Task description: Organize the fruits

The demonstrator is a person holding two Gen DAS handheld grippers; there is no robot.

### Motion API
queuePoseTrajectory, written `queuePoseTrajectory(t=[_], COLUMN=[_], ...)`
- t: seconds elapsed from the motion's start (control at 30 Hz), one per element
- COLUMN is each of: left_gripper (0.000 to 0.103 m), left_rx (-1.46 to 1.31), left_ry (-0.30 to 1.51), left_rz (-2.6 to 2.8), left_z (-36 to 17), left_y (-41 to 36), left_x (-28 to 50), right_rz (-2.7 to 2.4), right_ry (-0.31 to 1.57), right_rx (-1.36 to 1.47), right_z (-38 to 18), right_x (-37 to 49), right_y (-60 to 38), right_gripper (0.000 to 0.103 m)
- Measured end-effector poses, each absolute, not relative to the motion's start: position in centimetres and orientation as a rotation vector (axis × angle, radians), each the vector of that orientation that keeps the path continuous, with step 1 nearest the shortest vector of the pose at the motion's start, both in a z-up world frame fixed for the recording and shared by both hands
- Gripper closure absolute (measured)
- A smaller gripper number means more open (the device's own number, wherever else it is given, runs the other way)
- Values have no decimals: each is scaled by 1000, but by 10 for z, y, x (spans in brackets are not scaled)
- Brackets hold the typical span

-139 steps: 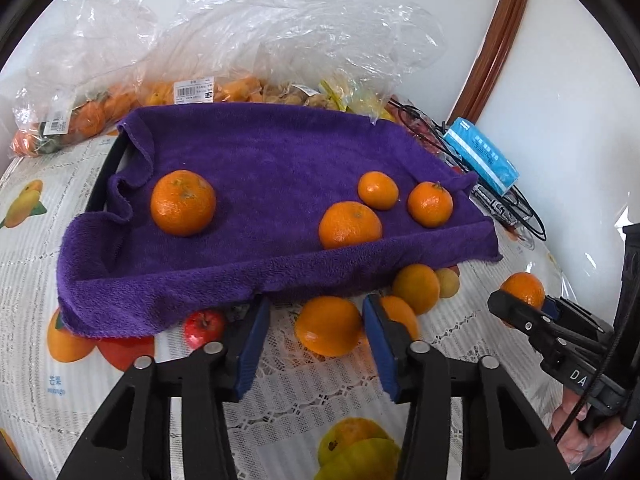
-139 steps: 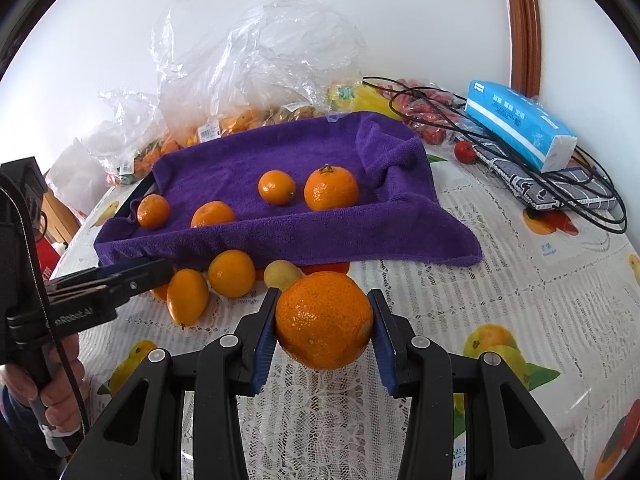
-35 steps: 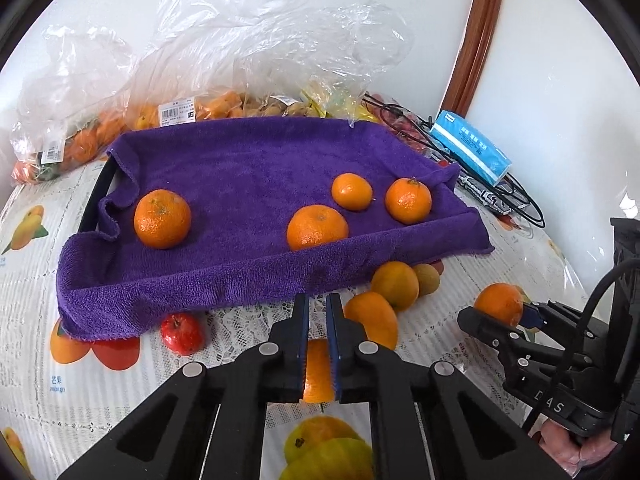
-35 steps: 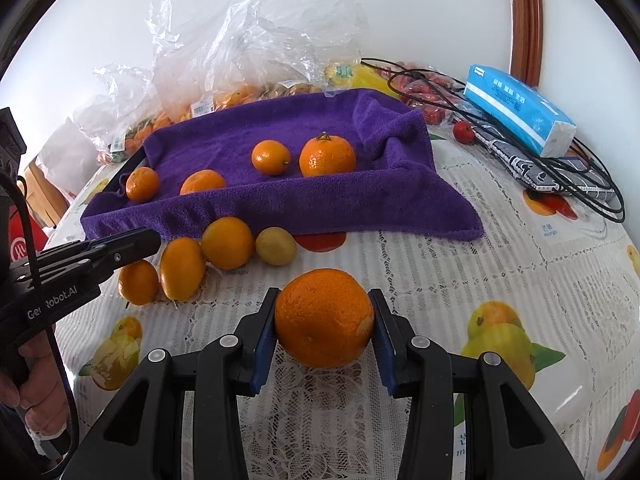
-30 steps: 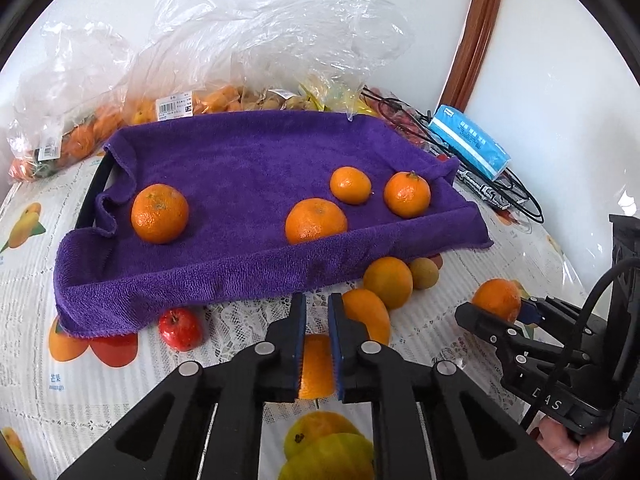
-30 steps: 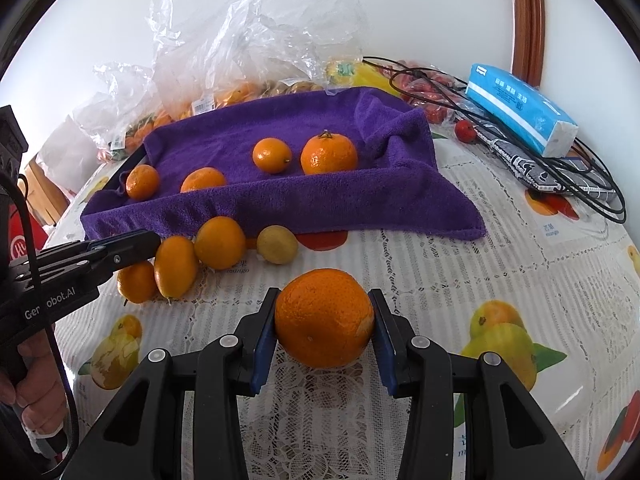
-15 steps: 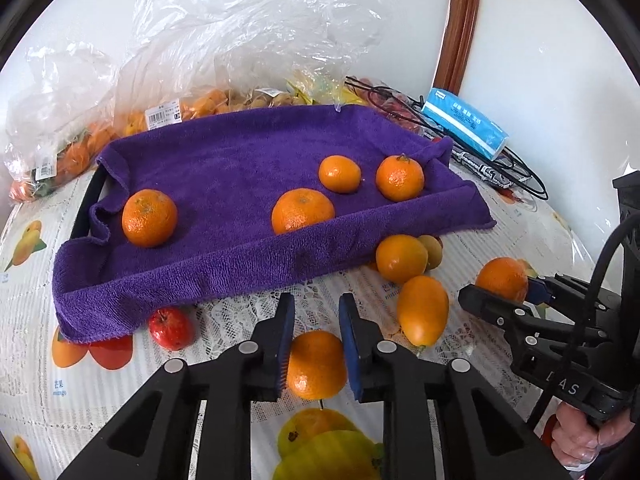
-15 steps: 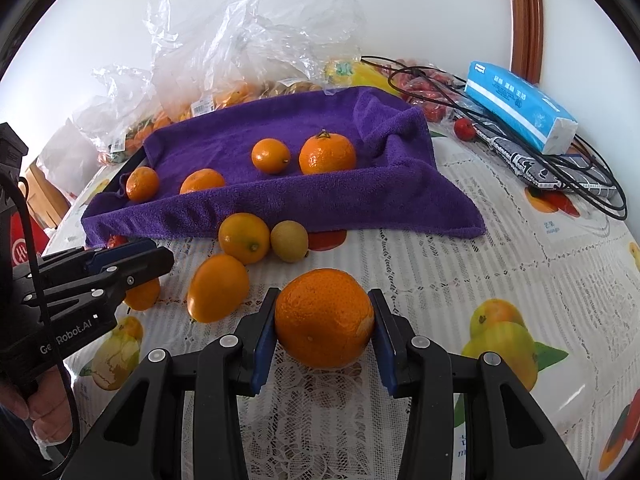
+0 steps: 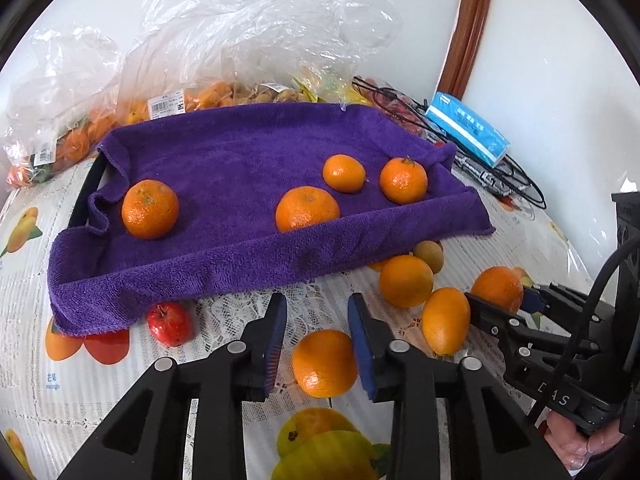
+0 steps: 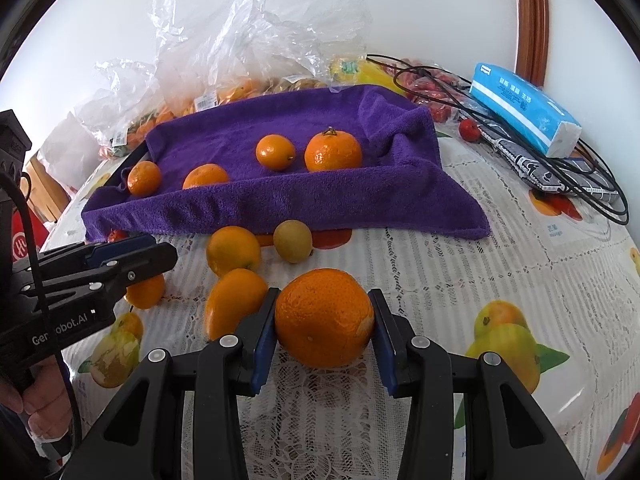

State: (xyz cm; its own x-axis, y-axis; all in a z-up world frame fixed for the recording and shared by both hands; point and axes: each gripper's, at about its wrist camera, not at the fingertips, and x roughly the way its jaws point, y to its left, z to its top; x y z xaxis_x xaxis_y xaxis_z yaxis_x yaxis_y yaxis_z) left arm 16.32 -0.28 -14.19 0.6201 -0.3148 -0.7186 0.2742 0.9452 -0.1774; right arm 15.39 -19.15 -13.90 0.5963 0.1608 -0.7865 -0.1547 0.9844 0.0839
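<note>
The table, under a white lace cloth printed with fruit, fills the lower half of both views. A purple terry towel draped over a dark tray lies at mid-frame with four oranges on it; the tray shows only as a black edge at the towel's left. Clear plastic bags of fruit rise behind it, their contents blurred.

The right gripper points steeply down at lower centre of its view, jaws clamped on a large round orange. The left gripper tilts down likewise; its jaws have just been opening and stand narrowly apart, with a small orange tangerine on the table between them, pads not pressing it. A hand at lower left is cut off by the frame edge. A small red apple sits at the towel's front edge.
</note>
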Motion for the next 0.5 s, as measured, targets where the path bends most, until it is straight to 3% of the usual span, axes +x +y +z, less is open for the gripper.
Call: queuePoseTrajectory(t=[0.07, 0.13, 0.2, 0.33, 0.5], left_gripper=[89, 89, 85, 67, 64], left_rx=[-77, -107, -130, -139, -108], left_ry=[827, 836, 850, 869, 878], left_rz=[-337, -344, -358, -368, -379], left_z=[-140, -141, -142, -148, -151], left_y=[2, 6, 8, 6, -1], left_x=[163, 165, 168, 170, 168], right_rz=[184, 179, 179, 204, 216], right_ry=[913, 913, 921, 926, 897], right_rx=[2, -4, -11, -17, -10], right_z=[-139, -139, -140, -141, -137], right_x=[154, 154, 154, 155, 151], right_y=[-191, -190, -188, -186, -188], right_gripper=[60, 60, 60, 60, 60])
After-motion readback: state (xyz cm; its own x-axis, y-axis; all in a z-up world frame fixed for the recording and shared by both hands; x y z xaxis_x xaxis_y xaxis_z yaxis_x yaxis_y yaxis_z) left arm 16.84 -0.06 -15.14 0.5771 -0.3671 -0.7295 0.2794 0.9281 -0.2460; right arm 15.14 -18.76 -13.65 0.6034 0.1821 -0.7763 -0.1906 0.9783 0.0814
